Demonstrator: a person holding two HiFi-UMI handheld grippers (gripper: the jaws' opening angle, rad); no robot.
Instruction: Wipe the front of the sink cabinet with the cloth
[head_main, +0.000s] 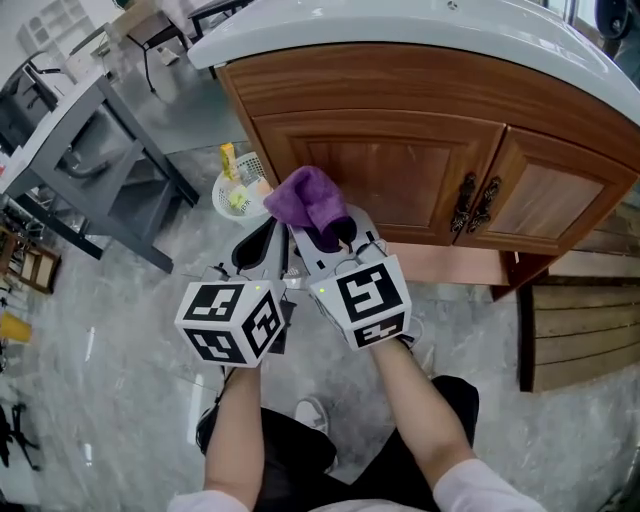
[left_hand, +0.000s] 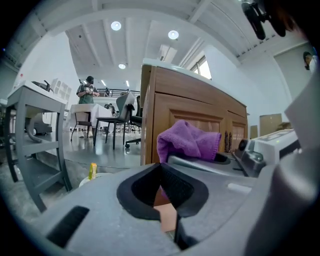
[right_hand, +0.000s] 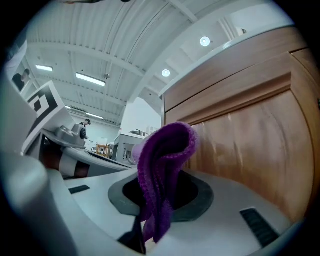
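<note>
Pinching cloth (right_hand: 165, 150), apparently: right gripper's (right_hand: 157, 197) jaws.

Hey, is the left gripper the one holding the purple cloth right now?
No, the purple cloth is clamped in the right gripper, while the left gripper has nothing between its closed jaws.

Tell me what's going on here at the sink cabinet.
A person stands in front of the wooden sink cabinet with a gripper in each hand. The right gripper is shut on a purple cloth and holds it up by the cabinet's left door. The pictures do not show whether the cloth touches the wood. The left gripper is close beside it, with its fingers drawn together on nothing.
</note>
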